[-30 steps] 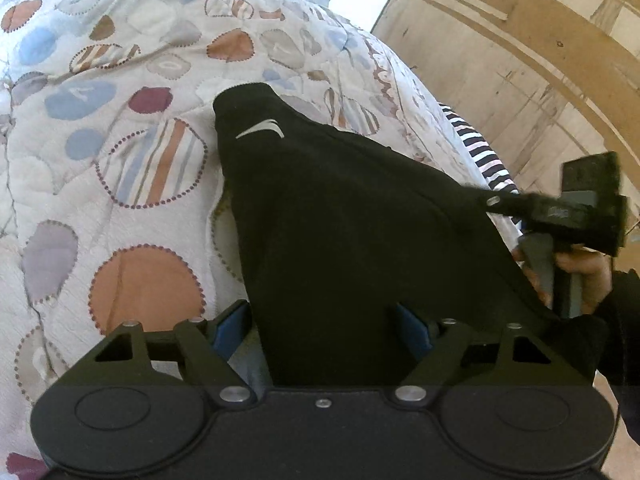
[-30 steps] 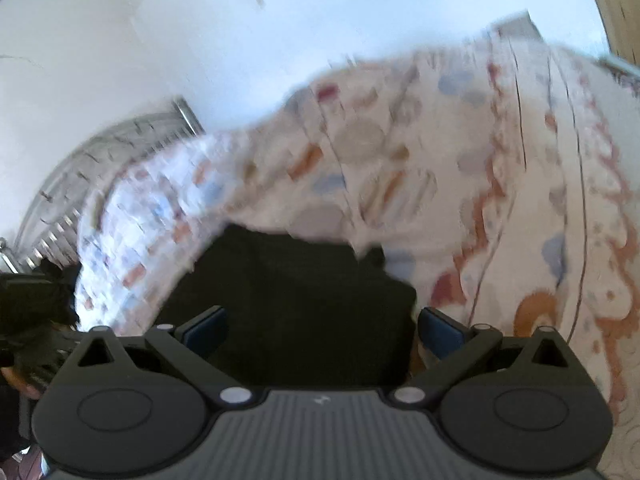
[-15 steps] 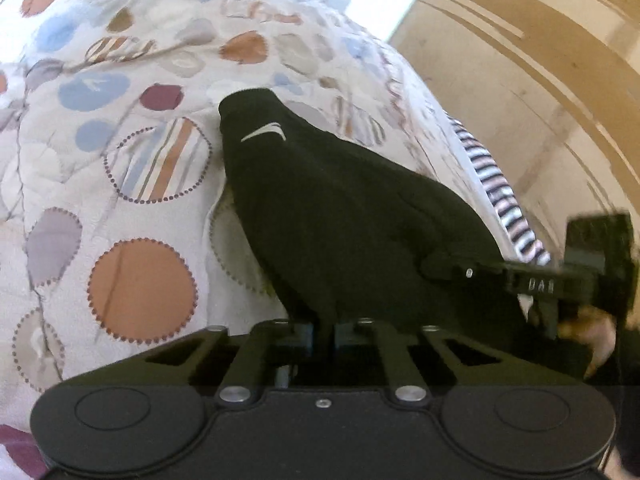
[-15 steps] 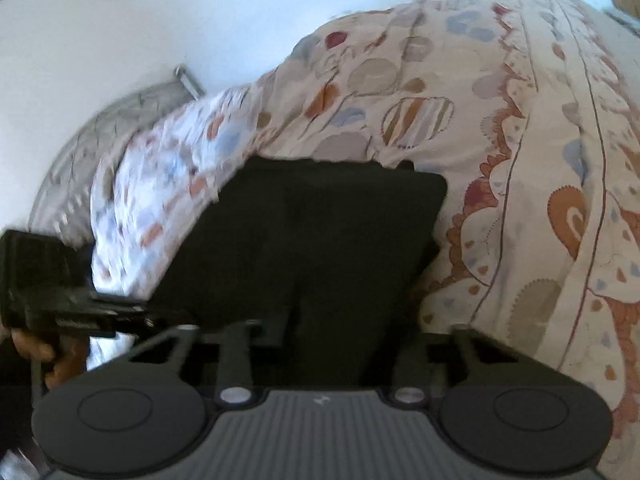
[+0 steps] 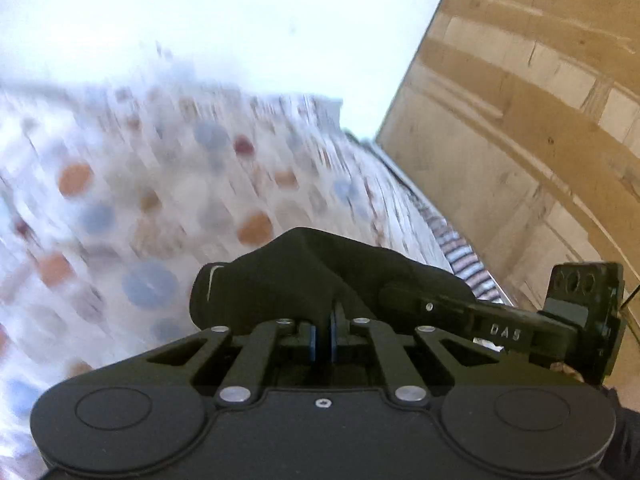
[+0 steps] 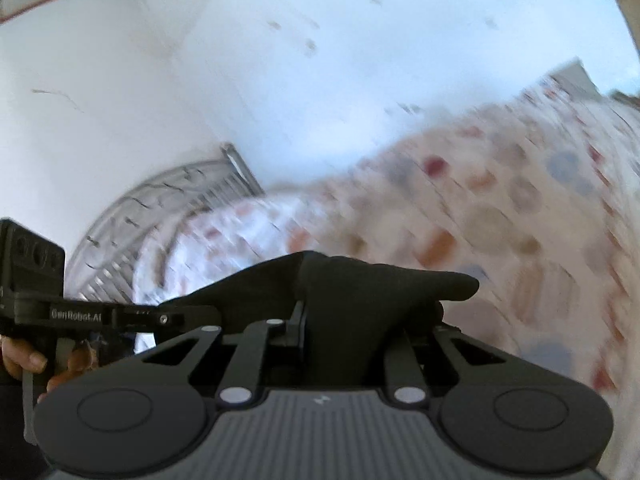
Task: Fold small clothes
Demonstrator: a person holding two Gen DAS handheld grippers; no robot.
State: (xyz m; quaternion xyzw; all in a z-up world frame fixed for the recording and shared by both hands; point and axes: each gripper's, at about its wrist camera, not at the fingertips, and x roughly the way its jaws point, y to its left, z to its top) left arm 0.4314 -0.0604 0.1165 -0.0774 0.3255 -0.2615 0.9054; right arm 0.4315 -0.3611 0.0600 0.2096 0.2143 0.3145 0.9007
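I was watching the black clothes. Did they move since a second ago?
Yes. The black garment rose off the dotted quilt, pinched by both tongs, left and right.

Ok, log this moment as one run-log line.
left gripper: shut on black garment | right gripper: shut on black garment | backdrop: patterned quilt, blurred

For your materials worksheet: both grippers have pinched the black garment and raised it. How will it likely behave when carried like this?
Probably floppy: the black garment bunches and creases where the left gripper pinches it. Likely light, since the right gripper carries its share on one small pinch. The unheld end droops toward the quilt.
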